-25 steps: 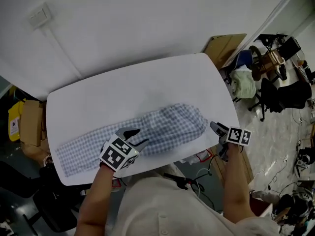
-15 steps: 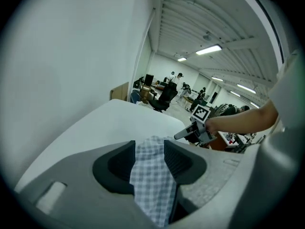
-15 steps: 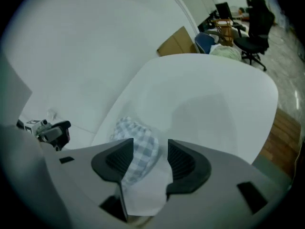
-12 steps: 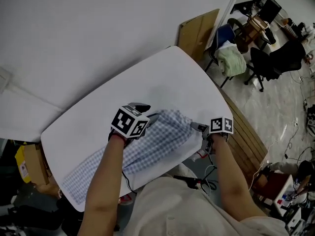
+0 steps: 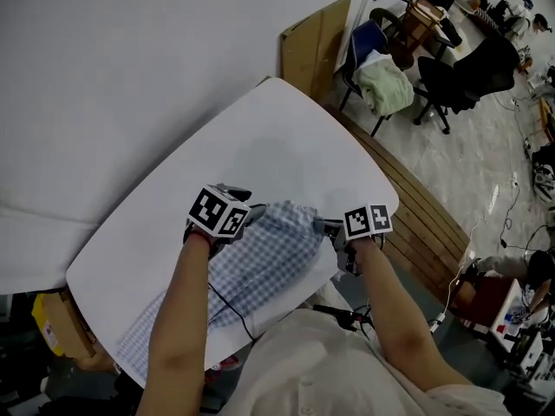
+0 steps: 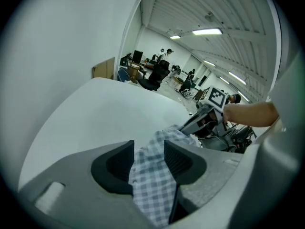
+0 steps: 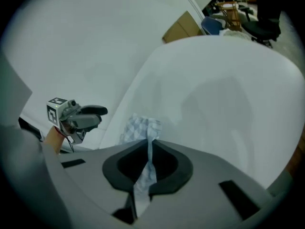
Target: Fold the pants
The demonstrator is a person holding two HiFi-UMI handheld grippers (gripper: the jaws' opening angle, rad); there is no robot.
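Note:
Blue checked pants (image 5: 260,263) lie along the white table (image 5: 260,137), one end near me at the lower left and the other end at the table's middle. My left gripper (image 5: 250,206) stands open at the far corner of that middle end, and the left gripper view shows the pants (image 6: 153,185) in the gap between its jaws (image 6: 148,149). My right gripper (image 5: 326,226) is at the near corner of the same end. Its jaws have just been closing and are now shut on a pinched fold of the pants (image 7: 138,127), as the right gripper view (image 7: 149,144) shows.
Beyond the table's right edge are wooden boards (image 5: 425,198), a leaning cardboard sheet (image 5: 312,33), office chairs (image 5: 468,72) and a chair with a green cloth (image 5: 381,85). A cardboard box (image 5: 56,332) stands by the table's lower left end. A white wall fills the upper left.
My left gripper went from the pants' middle to the far corner of their end. My right gripper came down on the near corner and shut on the cloth.

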